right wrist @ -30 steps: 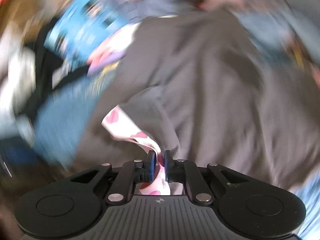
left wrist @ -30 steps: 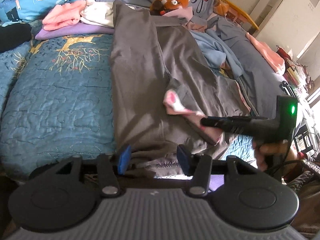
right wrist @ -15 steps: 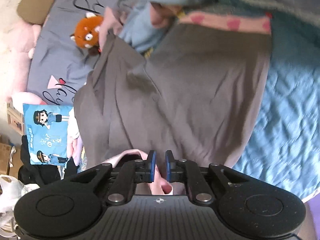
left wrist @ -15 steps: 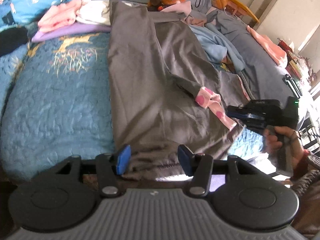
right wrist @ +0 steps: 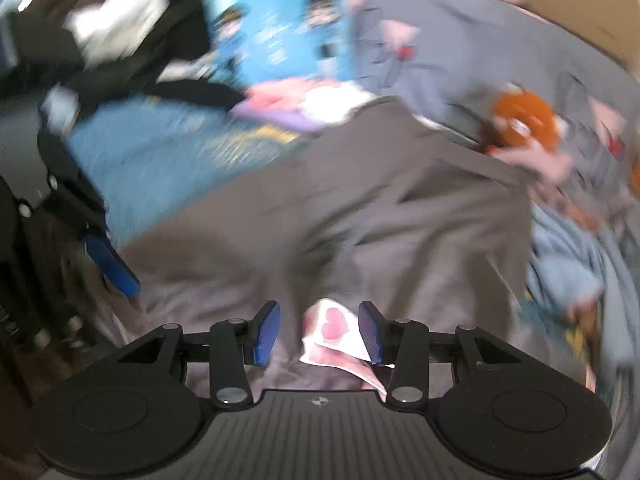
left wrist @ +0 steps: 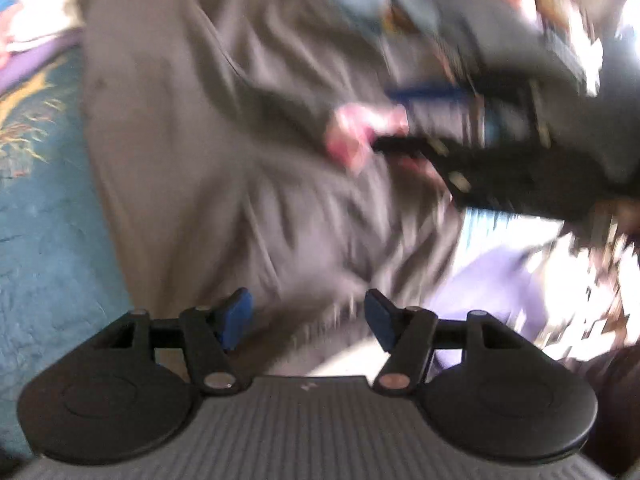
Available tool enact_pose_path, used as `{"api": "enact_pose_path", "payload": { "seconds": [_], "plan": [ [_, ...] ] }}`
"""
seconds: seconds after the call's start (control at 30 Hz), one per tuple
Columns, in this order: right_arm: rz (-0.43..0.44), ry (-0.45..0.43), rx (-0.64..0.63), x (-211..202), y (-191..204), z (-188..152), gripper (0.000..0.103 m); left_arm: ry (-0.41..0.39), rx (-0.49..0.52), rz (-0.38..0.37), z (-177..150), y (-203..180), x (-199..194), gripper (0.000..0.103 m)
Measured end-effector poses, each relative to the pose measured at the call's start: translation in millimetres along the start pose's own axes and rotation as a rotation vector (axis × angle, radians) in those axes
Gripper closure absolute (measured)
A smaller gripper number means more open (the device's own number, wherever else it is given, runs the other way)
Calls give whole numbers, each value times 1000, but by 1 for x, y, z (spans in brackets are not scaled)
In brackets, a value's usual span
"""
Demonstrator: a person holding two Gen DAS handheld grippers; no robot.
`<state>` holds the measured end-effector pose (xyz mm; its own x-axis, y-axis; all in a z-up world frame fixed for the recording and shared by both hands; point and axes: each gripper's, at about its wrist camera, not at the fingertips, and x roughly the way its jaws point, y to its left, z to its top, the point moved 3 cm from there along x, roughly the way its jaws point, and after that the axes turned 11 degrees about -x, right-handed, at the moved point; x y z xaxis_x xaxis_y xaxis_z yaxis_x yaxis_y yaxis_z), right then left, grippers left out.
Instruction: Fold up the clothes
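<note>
The grey garment lies spread lengthwise on the bed's blue quilt, flattened so that its parts can be laid over the body. Its sleeve is drawn in across the grey cloth, and the pink heart-print cuff rests between the blue pads of the right claw. That claw's jaws are opening, with clear gaps either side of the cuff — by the look of it, a release that leaves the sleeve folded inward. The left claw hovers over the garment's near hem, jaws partly apart and opening, nothing pinched between them; it seems poised to take that edge next.

The garment looks like soft, matte knit, rumpled into shallow ridges near the hem. The cuff is thinner, paler, with a folded rim. The quilt is stitched in a puckered pattern — some grip under the cloth. Both views are blurred, so finer detail is uncertain.
</note>
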<state>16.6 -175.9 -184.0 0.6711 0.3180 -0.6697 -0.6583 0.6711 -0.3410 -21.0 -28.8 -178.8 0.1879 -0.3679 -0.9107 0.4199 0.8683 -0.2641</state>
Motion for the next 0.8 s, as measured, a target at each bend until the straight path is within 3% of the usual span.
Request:
{"api": "enact_pose_path", "payload": {
  "seconds": [0.07, 0.13, 0.17, 0.2, 0.4, 0.6, 0.7, 0.8],
  "plan": [
    [-11, 46, -62, 17, 5, 2, 64, 41, 36, 21, -10, -5, 8, 36],
    [-23, 88, -81, 29, 9, 2, 78, 65, 43, 24, -18, -6, 12, 36],
    [-36, 111, -82, 32, 9, 0, 92, 65, 38, 22, -21, -5, 12, 36],
    [-53, 120, -73, 33, 7, 1, 97, 58, 32, 23, -23, -4, 11, 36],
    [-122, 106, 78, 25, -34, 4, 98, 29, -9, -10, -30, 1, 5, 36],
    [-77, 182, 462, 46, -111, -20, 98, 9, -64, -42, -35, 3, 0, 36],
    [-42, 258, 591, 66, -124, -38, 92, 6, -73, -46, -35, 4, -1, 36],
    [-72, 240, 740, 64, -136, -53, 81, 4, -76, -45, -35, 4, -2, 36]
  ]
}}
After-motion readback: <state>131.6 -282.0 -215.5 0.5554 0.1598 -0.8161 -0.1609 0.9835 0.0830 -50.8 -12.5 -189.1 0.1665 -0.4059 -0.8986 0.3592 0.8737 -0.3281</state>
